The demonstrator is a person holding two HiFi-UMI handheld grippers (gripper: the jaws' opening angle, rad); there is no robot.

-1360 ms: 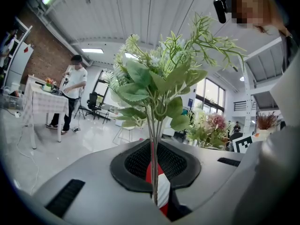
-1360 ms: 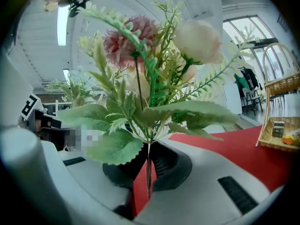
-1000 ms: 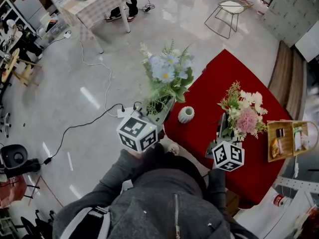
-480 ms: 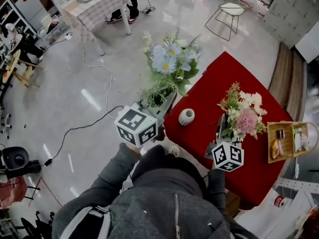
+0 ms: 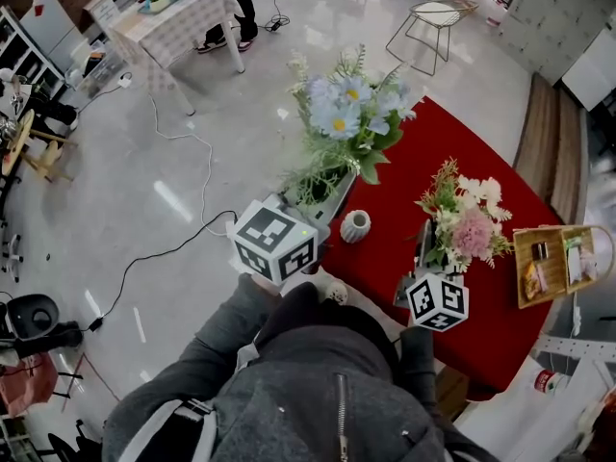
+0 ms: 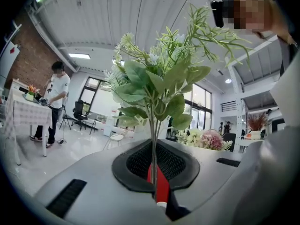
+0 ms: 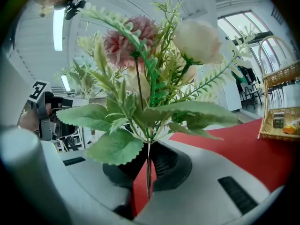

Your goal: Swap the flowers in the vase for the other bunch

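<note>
My left gripper is shut on the stems of a bunch of blue and white daisies, held upright above the near left edge of the red table. In the left gripper view the thin stems run down between the closed jaws. A small white ribbed vase stands on the table just right of that gripper, with nothing in it. My right gripper is shut on a pink and cream bunch, whose stems are pinched between its jaws, over the table's near side.
A wicker basket with small items sits at the table's right edge. A cable crosses the floor on the left. Farther off are a checked table with a person beside it and a wire chair.
My left gripper has lifted the blue bunch higher and a little to the right, toward the table. The right gripper and the pink bunch have stayed where they were.
</note>
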